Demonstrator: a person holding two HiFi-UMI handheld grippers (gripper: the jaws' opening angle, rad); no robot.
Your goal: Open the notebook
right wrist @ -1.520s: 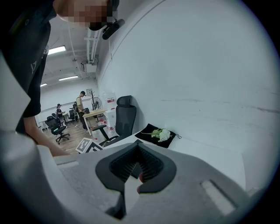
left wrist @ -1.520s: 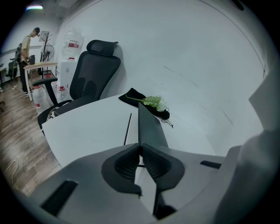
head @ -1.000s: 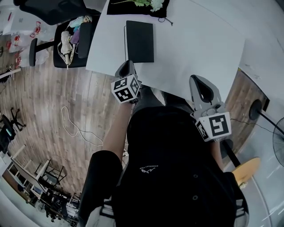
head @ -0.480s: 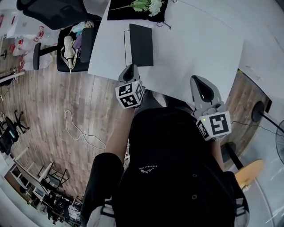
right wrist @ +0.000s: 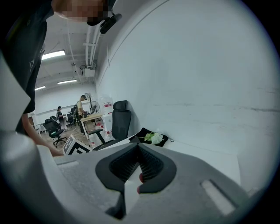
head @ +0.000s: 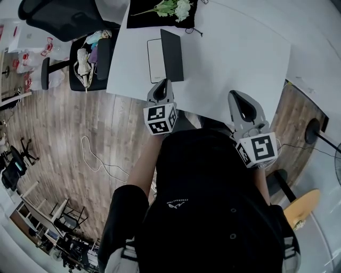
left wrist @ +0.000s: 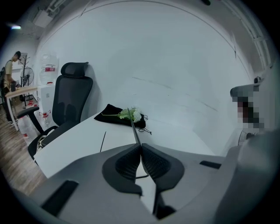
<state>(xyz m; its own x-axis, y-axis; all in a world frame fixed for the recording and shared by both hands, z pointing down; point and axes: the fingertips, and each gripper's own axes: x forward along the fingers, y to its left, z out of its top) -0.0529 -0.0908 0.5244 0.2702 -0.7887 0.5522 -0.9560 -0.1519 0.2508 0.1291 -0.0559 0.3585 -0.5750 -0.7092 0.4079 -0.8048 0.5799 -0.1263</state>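
As we find it, notebook (head: 171, 59): on white table (head: 234, 48), far left; black cover (left wrist: 133, 126) stands near upright, white page (head: 154, 53) bared beside it.
Left gripper (left wrist: 141, 146): jaws clamped on the cover's near edge.
Right gripper (right wrist: 138, 151): jaws together, nothing between, at the table's near edge.
Shirt (head: 181, 201) print: too small for us to read.

White table (head: 234, 58): notebook (head: 155, 59), black cloth (head: 152, 19)

The notebook (head: 171, 53) has a black cover and a white page. The worktop (head: 234, 58) is plain white. The left gripper (head: 164, 83) and right gripper (head: 237, 97) are grey, with black ribbed jaws and black-and-white square markers. The flowers (head: 181, 7) are white with green leaves, and the cloth (head: 160, 15) is black. The floor (head: 64, 133) is brown wood-grain.
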